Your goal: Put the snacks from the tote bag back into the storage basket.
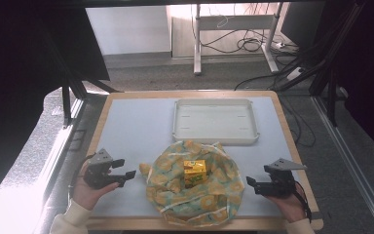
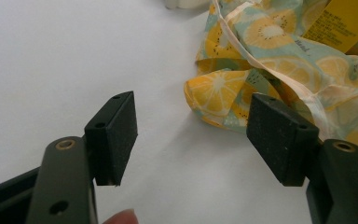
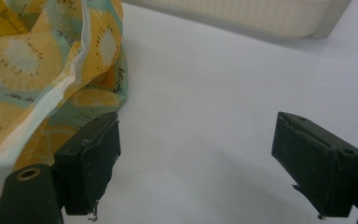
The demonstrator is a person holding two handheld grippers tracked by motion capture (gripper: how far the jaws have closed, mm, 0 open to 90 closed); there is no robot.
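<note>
Lemon-print cloth (image 1: pixel 195 195) lies crumpled under a yellow carton (image 1: pixel 195 172), flanked by the left gripper (image 1: pixel 125 175) and right gripper (image 1: pixel 251 184), both jaws apart and empty

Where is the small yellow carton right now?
In the high view, the yellow carton sits at the middle of the fruit-print cloth, near the table's front edge, just in front of the white tray.

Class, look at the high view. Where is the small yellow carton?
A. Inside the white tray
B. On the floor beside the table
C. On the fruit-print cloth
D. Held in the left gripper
C: the yellow carton sits near the middle of the fruit-print cloth, in front of the white tray, with both grippers open and apart from it.
</note>
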